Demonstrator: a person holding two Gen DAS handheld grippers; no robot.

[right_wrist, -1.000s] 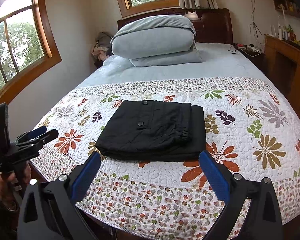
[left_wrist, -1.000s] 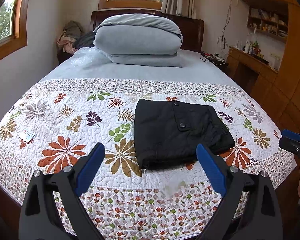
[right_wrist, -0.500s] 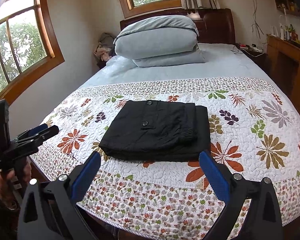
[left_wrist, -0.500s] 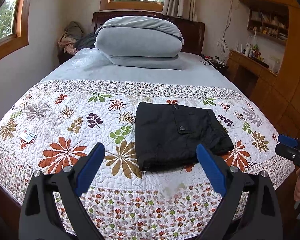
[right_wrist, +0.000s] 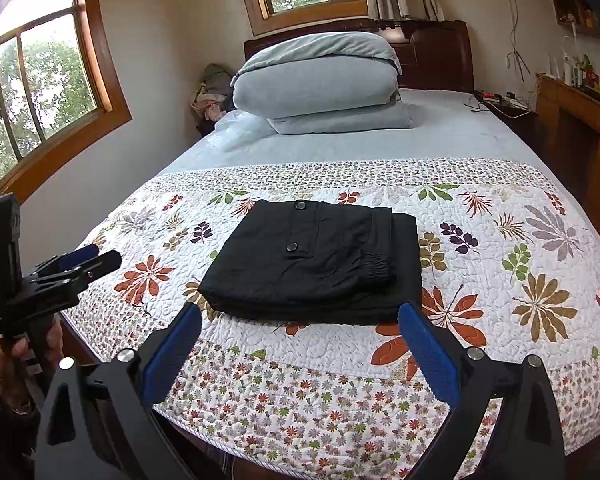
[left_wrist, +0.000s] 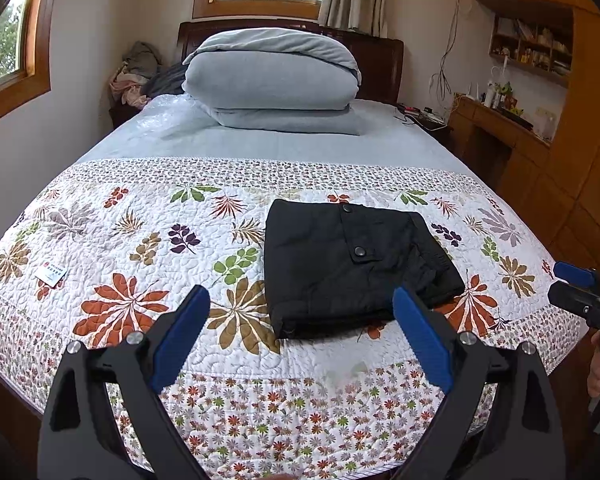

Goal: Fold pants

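The pants [left_wrist: 352, 268] lie folded into a compact black rectangle on the floral quilt [left_wrist: 140, 248], right of centre in the left wrist view and just above centre in the right wrist view, with two snap buttons facing up and an elastic cuff laid across the top layer. Over the last second both cameras have drawn back a little from the bed: the pants sit slightly smaller and further up in each frame, and nothing about their shape has changed. The left gripper [left_wrist: 300, 332] has its jaws spread wide and holds nothing; the right gripper [right_wrist: 300, 344] is likewise wide open and empty, both well apart from the cloth. At the lower left of the right wrist view the left gripper appears side-on, held off the bed's edge. This retreat with empty jaws suggests the folding is finished, or nearly so.
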